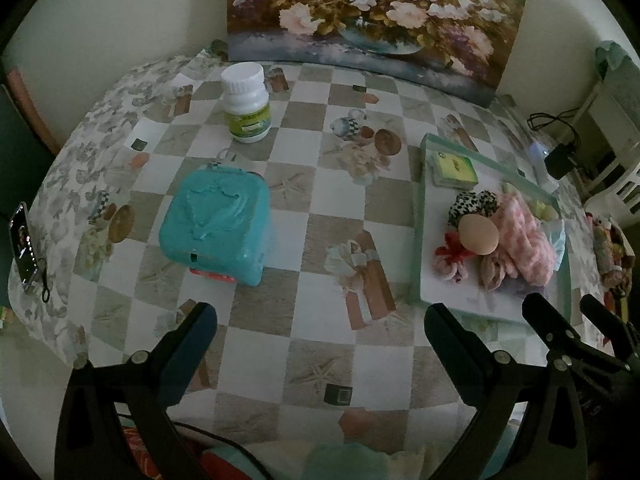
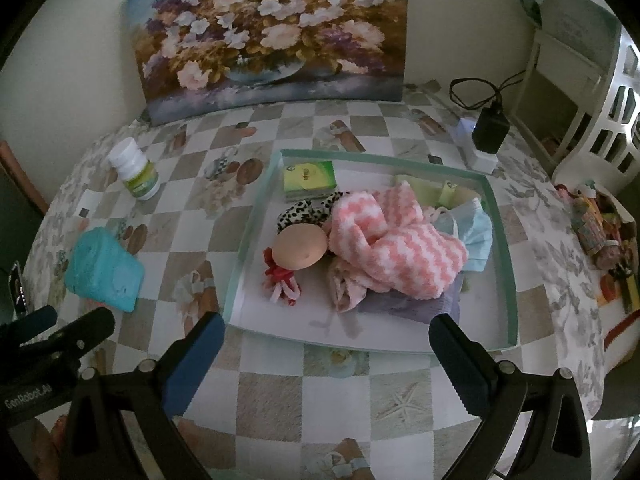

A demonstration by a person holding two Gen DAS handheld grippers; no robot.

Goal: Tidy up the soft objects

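A shallow green-rimmed tray (image 2: pixel 505 248) (image 1: pixel 419 216) on the checked tablecloth holds soft things: a pink-and-white fluffy cloth (image 2: pixel 396 244) (image 1: pixel 524 236), a beige round sponge (image 2: pixel 298 246) (image 1: pixel 479 234), a spotted scrunchie (image 2: pixel 304 212), a red scrunchie (image 2: pixel 280 276), a blue face mask (image 2: pixel 472 236), a lilac cloth (image 2: pixel 408 304) and a green tissue pack (image 2: pixel 308 176) (image 1: pixel 454 168). My left gripper (image 1: pixel 320 328) is open and empty, over the table left of the tray. My right gripper (image 2: pixel 326 336) is open and empty at the tray's near edge.
A turquoise case (image 1: pixel 216 224) (image 2: pixel 106 272) lies left of the tray, a white pill bottle (image 1: pixel 245 102) (image 2: pixel 136 172) behind it. A flower painting (image 1: pixel 376 20) leans on the wall. A phone (image 1: pixel 24 252) lies at the left edge, a charger (image 2: pixel 490 128) at the back right.
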